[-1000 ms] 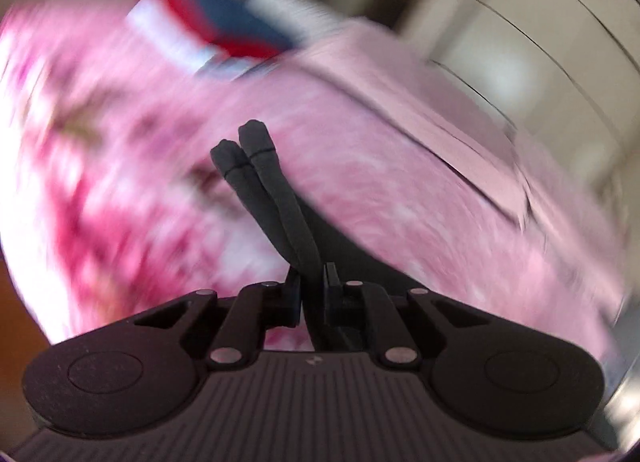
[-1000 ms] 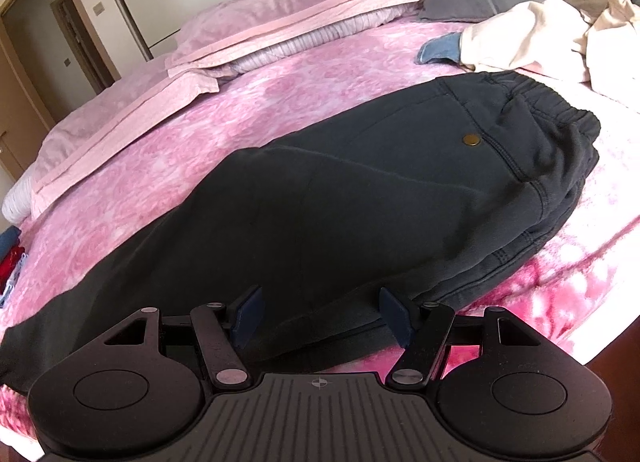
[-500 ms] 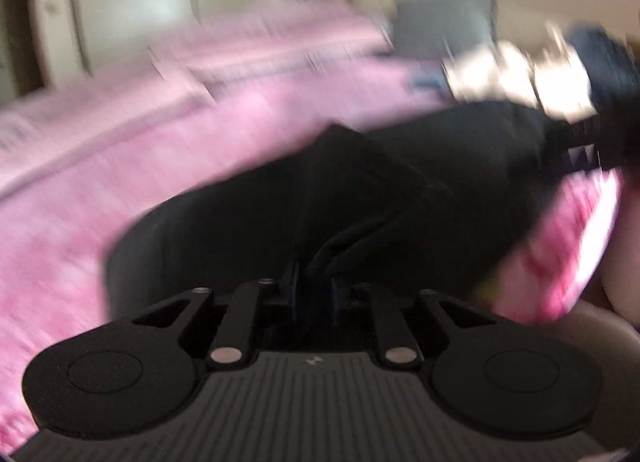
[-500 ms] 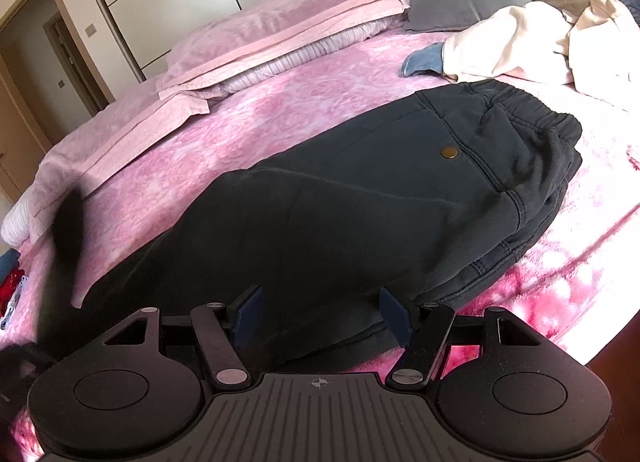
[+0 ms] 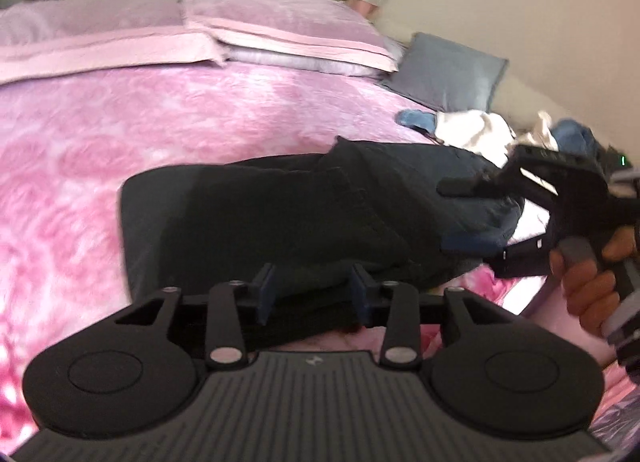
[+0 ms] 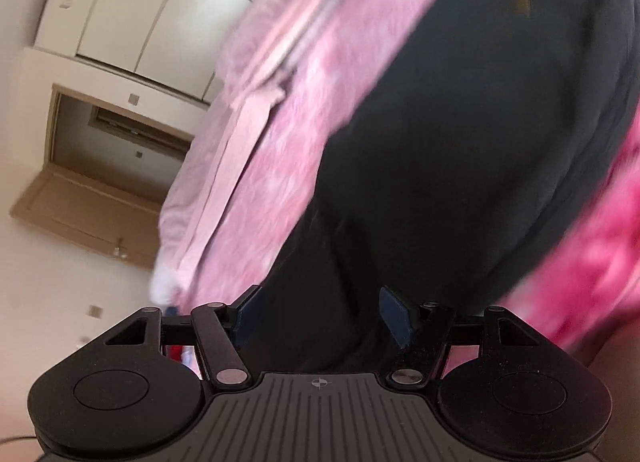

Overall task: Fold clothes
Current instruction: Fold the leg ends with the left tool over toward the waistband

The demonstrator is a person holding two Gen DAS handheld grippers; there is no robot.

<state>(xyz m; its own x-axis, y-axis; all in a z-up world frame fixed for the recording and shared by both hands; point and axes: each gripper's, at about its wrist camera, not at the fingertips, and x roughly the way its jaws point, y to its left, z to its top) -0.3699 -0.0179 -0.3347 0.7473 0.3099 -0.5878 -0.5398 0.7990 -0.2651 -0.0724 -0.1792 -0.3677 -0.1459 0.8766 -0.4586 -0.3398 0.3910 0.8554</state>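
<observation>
Both hand-held grippers gape empty: left hand-held gripper [image 5: 311,294] nearest the dark trousers [image 5: 280,214], whose length runs rightward toward the right hand-held gripper [image 5: 460,214].

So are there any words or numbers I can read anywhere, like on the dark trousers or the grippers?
No words or numbers can be read.
Left hand-held gripper: a small pale logo mark on its body, no letters.
Right hand-held gripper: a small crosshair-like mark on its body, no letters.
Dark trousers: no label or print shows.
Pink bedspread: only a blotchy pattern.
</observation>
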